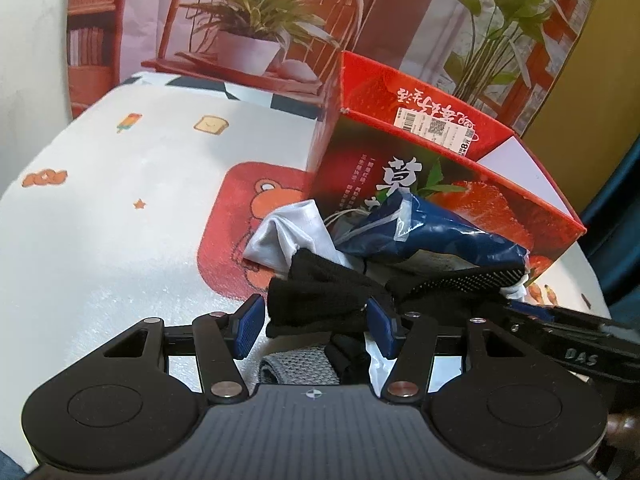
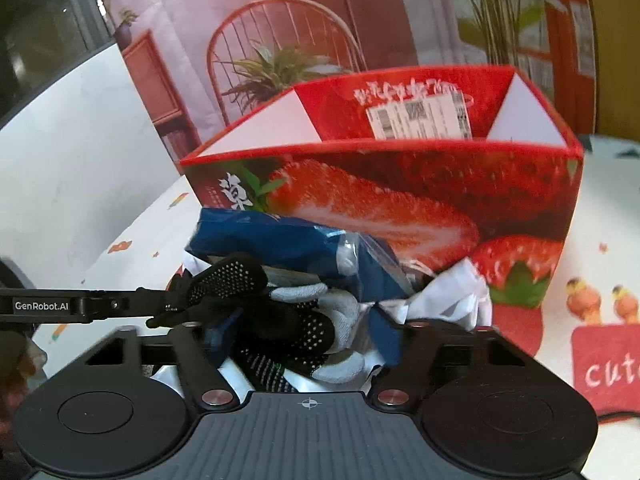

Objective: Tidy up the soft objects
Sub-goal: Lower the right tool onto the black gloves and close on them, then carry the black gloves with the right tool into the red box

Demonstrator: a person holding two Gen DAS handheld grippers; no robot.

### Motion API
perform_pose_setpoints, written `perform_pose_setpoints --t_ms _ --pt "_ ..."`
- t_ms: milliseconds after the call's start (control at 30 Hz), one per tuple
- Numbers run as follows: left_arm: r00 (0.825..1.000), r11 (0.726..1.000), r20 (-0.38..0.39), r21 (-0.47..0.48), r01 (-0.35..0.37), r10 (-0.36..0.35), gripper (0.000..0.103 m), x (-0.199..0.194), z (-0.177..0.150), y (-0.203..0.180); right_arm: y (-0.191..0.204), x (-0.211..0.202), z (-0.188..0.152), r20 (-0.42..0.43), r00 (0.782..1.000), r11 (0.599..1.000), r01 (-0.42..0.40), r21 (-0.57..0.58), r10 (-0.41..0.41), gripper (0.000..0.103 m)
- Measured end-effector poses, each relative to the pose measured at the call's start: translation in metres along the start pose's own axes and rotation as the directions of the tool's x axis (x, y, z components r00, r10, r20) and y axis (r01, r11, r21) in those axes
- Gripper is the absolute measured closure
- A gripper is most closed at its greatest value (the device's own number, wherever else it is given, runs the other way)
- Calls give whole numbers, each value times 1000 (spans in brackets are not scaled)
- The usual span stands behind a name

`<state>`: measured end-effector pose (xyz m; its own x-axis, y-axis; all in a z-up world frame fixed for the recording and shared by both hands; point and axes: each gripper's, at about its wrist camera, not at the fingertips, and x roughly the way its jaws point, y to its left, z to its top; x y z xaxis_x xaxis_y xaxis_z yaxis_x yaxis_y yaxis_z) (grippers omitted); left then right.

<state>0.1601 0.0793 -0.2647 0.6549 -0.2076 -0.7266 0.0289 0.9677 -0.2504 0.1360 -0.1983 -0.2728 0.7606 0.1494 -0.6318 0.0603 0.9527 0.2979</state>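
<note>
- Left gripper (image 1: 316, 326): blue pads parted around black cloth (image 1: 320, 300), apparently not clamped.
- Right gripper (image 2: 298, 344): buried in the pile; grip indeterminate.
- Soft pile (image 2: 320, 280) lies directly ahead, against the strawberry box (image 2: 400, 184) (presumably its destination).

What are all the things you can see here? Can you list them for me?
Box: one, red with strawberry pictures, open top, behind the pile.
Bag: one, dark blue plastic, crumpled, leaning on the box.
White cloth: one, left of the bag.
Black cloth: one, between the left fingers.
Dotted gloves: count unclear, black and grey, in the pile.
Tablecloth: one, white with cartoon prints.
Left gripper: open around the black cloth.
Right gripper: over the pile, fingertips hidden.
</note>
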Motion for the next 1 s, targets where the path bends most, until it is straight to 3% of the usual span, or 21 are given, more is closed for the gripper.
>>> perform_pose_setpoints --t_ms 167,300,433,567,633,700,900,1000 --pt "1000 1000 -12 -8 9 -9 44 6 2 -1 -6 -1 -3 3 1000 1000 2 11 -2 84" --pt "1000 999 -11 -29 18 -18 42 13 7 4 -9 0 -3 4 1000 1000 -2 23 1 86" --pt "999 998 -4 -46 36 -36 46 19 8 5 -10 0 -3 4 1000 1000 -2 27 2 87" --pt "999 999 -11 -15 31 -31 71 23 7 0 -11 0 -3 3 1000 999 -5 37 5 85" --pt "1000 1000 -15 -8 26 -26 84 24 6 1 -11 -1 -3 4 1000 999 -4 40 3 80" --pt "1000 1000 -18 -14 24 -24 85 25 6 3 -13 -2 -3 10 1000 999 -9 54 8 72" --pt "1000 1000 -13 -6 21 -21 87 24 3 4 -13 0 2 21 999 998 -26 60 25 65" --pt "1000 1000 -2 -2 26 -26 89 22 3 3 -10 3 1 15 999 997 -45 57 44 69"
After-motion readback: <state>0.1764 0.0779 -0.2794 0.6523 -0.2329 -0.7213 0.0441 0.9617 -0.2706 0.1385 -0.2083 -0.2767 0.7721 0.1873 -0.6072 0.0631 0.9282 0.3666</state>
